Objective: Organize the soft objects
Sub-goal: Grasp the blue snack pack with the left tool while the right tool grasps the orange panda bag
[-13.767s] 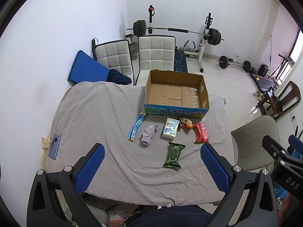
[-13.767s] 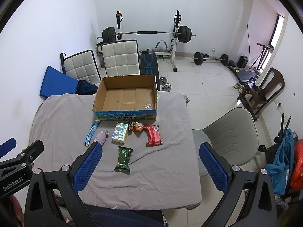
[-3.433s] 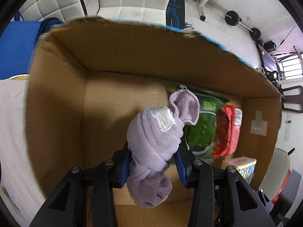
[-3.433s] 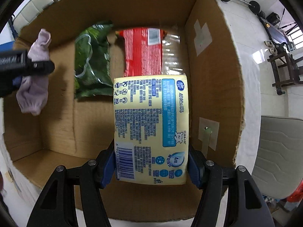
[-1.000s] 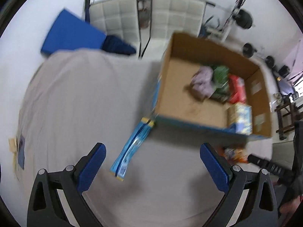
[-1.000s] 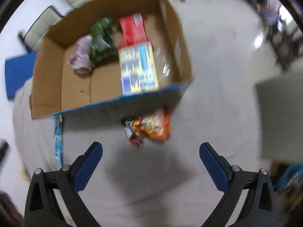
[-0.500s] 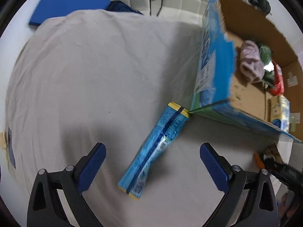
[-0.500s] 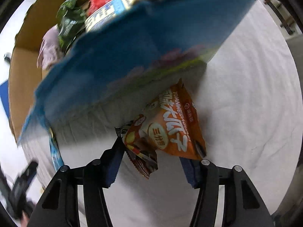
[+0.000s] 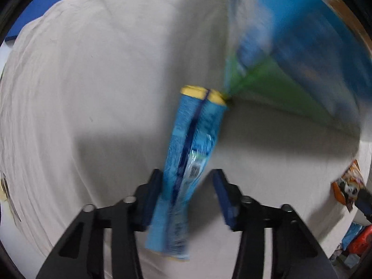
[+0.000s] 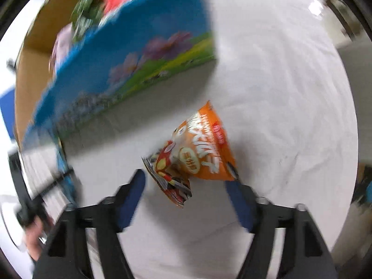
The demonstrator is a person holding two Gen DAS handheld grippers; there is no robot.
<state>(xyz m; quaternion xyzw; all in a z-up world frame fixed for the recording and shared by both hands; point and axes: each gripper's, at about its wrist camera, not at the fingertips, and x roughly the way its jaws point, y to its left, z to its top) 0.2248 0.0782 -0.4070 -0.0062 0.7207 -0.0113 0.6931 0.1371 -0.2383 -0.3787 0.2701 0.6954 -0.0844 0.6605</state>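
- Left wrist view: the left gripper points down at the blue pack, which lies on the grey cloth with its yellow end just beside the box corner. The jaws have just been closing; the left pad touches the pack, the right pad stands clear, so no grip yet. The next move, I judge, calls for finishing the squeeze before lifting. A barcode shows; print too blurred to read.
- Right wrist view: the right gripper straddles the orange bag in front of the box. Its jaws have just been widening; they flank the bag without pressing. It must close again. The bag's lettering is not legible.
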